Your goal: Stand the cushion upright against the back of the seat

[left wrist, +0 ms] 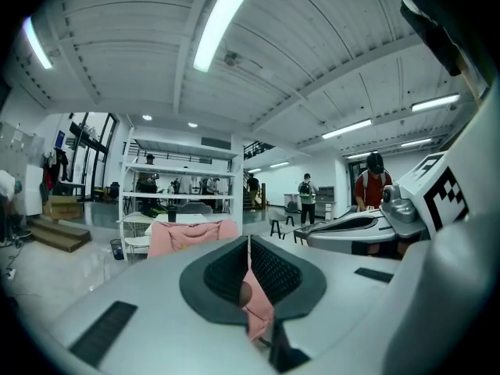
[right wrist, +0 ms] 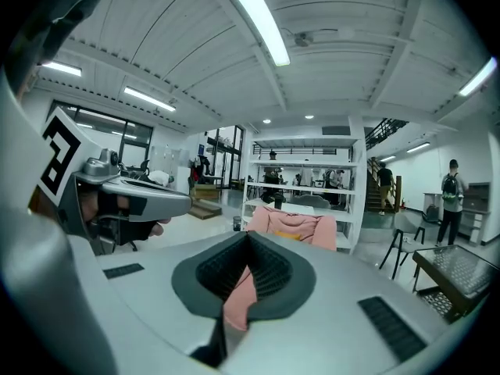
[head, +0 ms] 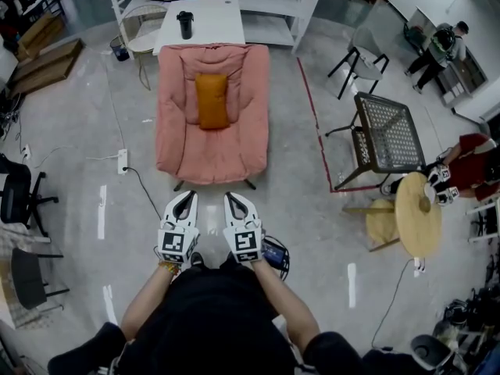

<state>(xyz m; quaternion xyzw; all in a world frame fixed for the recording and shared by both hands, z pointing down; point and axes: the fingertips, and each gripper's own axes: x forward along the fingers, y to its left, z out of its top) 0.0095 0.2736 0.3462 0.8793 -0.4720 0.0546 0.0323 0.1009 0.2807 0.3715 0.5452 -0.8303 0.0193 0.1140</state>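
Well ahead of both grippers [head: 189, 194] [head: 231, 195] lies the cushion [head: 212, 100].

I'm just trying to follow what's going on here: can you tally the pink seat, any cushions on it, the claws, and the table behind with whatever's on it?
Pink armchair: 1
Orange cushion: 1
Claws: 2 (left claw, right claw)
White table: 1
Black cup: 1
Total: 6

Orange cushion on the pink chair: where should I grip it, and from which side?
Probably the near short edge of the orange cushion, coming from the open front of the pink chair: it lies lengthwise with that end facing the front, and raised padded sides flank it.
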